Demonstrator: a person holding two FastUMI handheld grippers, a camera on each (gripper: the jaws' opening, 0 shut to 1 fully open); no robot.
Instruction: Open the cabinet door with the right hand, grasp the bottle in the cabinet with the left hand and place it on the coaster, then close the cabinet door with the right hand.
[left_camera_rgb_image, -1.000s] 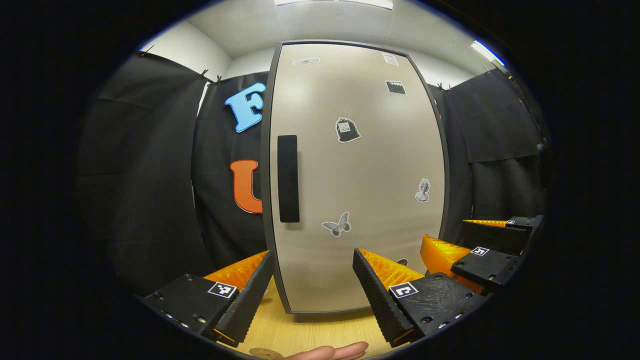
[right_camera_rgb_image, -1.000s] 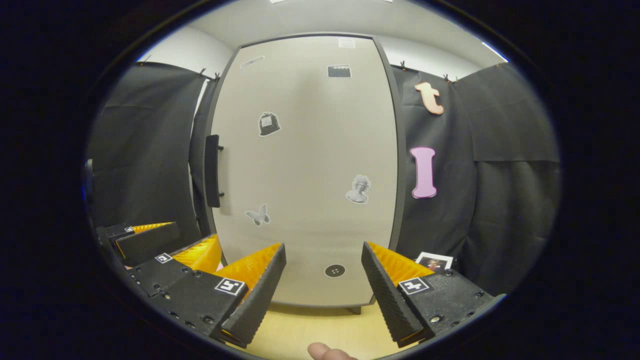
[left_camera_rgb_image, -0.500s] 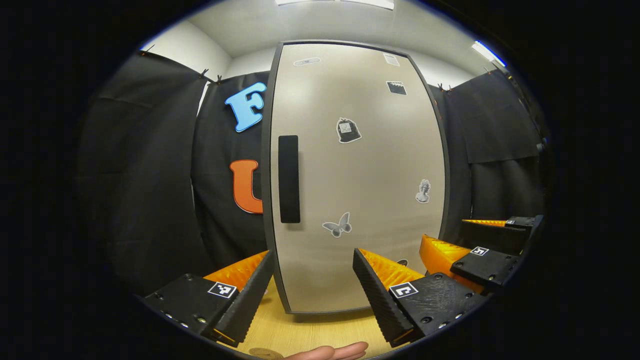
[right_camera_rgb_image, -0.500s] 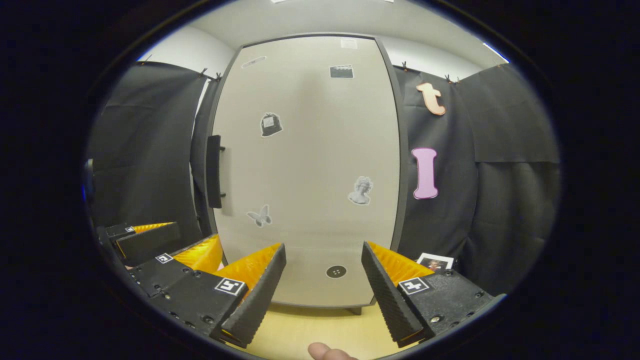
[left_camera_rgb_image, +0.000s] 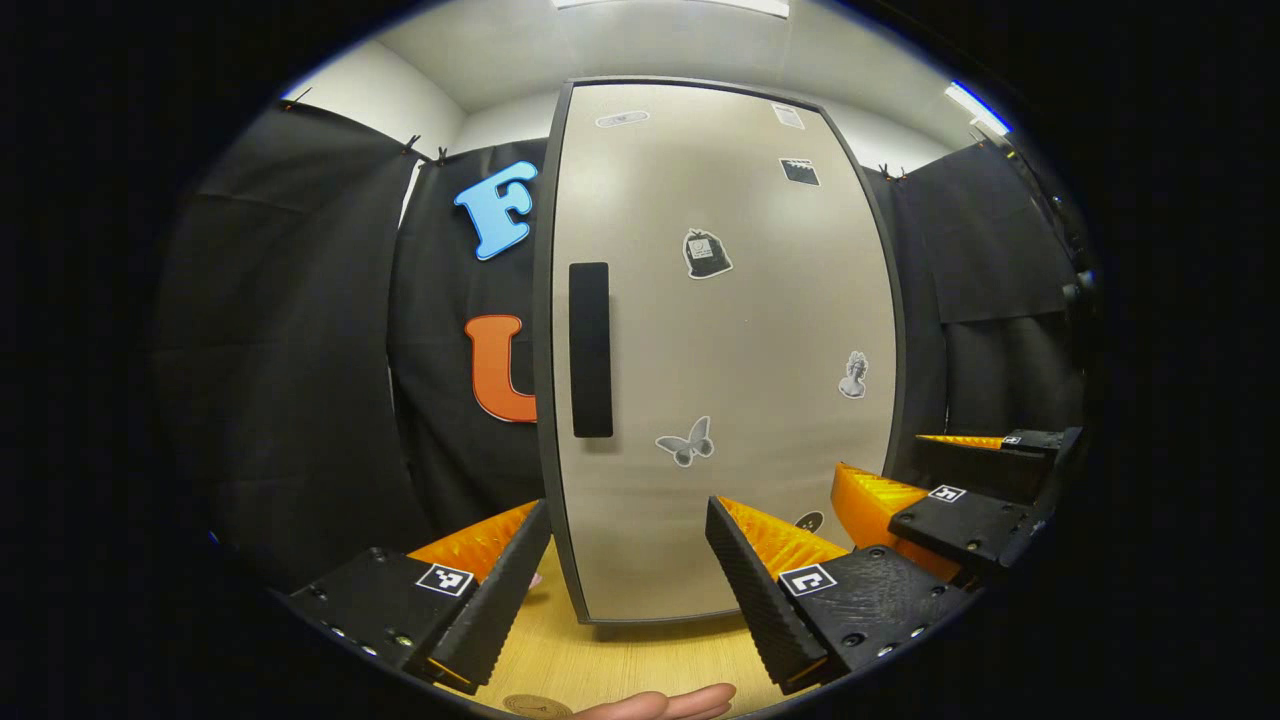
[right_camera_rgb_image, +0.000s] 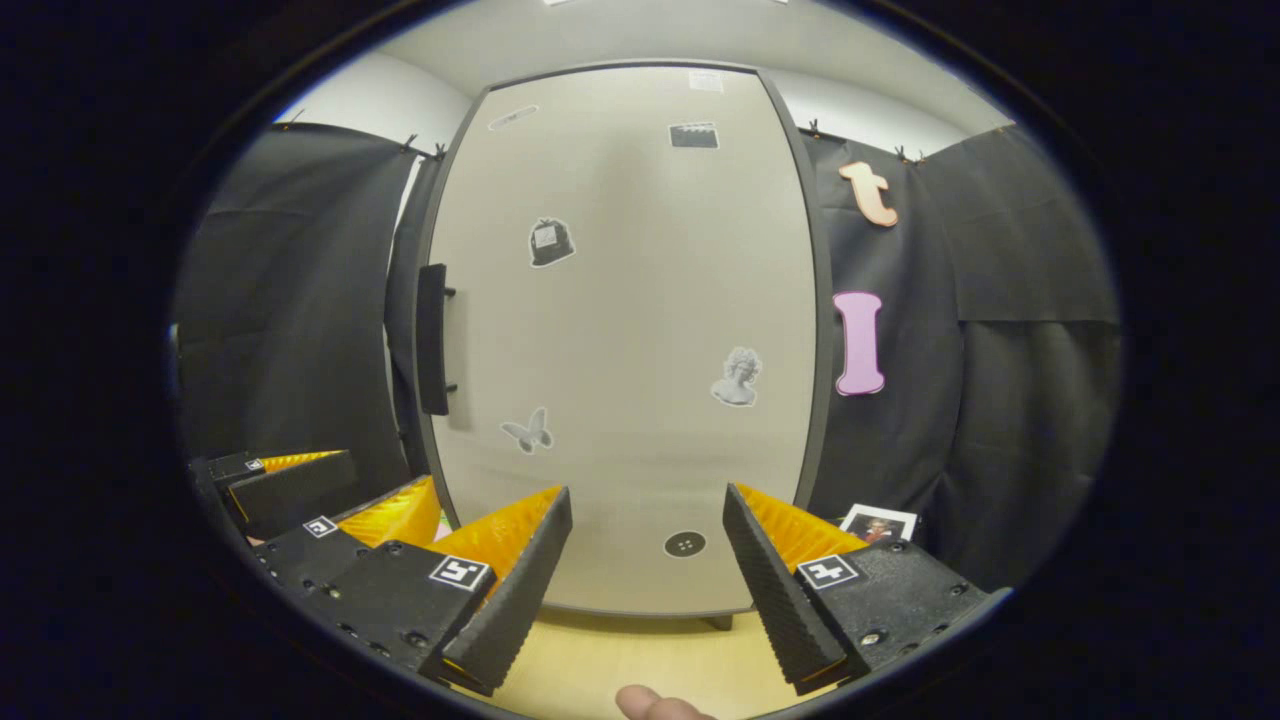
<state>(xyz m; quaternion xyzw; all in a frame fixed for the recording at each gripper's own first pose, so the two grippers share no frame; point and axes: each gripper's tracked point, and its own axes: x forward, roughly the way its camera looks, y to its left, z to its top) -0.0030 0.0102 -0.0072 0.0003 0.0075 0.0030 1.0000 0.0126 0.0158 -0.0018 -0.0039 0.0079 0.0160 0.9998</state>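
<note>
since the door (left_camera_rgb_image: 720, 350) is shut, nothing is done yet: the handle (left_camera_rgb_image: 590, 350) at its left edge is untouched, the bottle presumably behind it. left claw (left_camera_rgb_image: 628, 580) and right claw (right_camera_rgb_image: 648, 585) both gape empty over the worktop (right_camera_rgb_image: 620, 665).

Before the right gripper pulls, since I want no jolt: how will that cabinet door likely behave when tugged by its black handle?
The cabinet door looks like a flat rigid panel, so it should swing stiffly. The black handle sits at its left edge, probably opposite the hinges, so a light pull may do. The handle looks smooth, so the open right gripper might slip.
</note>
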